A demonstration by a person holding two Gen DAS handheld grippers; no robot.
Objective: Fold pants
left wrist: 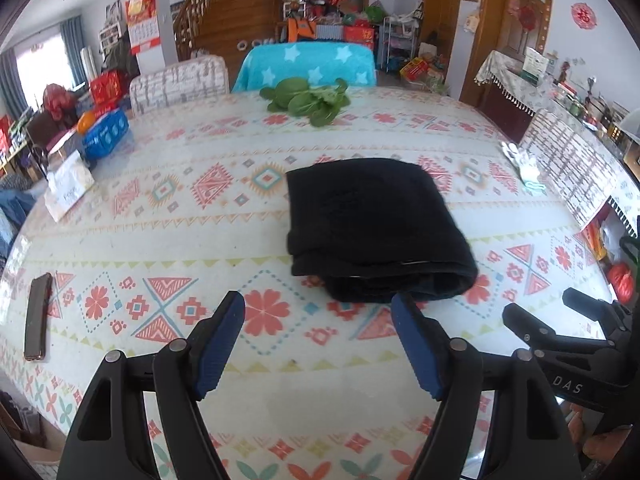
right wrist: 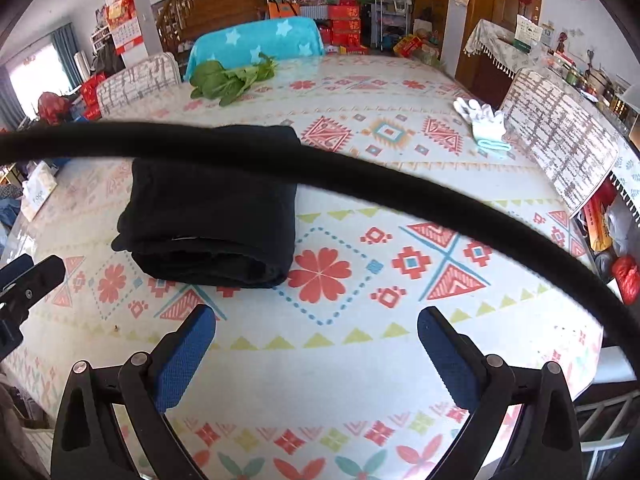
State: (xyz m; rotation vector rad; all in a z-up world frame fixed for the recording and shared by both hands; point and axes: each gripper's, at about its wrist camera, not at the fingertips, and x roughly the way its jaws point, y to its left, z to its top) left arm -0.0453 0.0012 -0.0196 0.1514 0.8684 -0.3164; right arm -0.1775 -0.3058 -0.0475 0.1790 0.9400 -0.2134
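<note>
Both grippers hung over the near part of the table with jaws spread and nothing between the blue pads. The left gripper [left wrist: 318, 304] tilted down toward the cloth, its right fingertip just short of the near edge of the pants [left wrist: 372, 232] and not touching them. The right gripper [right wrist: 316, 320] hovered over bare patterned cloth, to the right of the bundle and apart from it. In the left wrist view the right gripper's black frame showed at the right edge; in the right wrist view a black cable [right wrist: 360, 184] arced across the picture in front of the pants.

The pants lay as a thick black folded bundle, flat on the table [left wrist: 160, 240], near its middle, with the layered fold facing the grippers. The tablecloth was pale with red and teal motifs. A phone [left wrist: 38, 316] lay near the left edge, a bunch of leafy greens [left wrist: 308, 100] at the far side, and white gloves [right wrist: 482, 120] toward the right edge. Chairs stood round the table, one draped in a blue star blanket [left wrist: 304, 66]. Wide open cloth lay on every side of the bundle.
</note>
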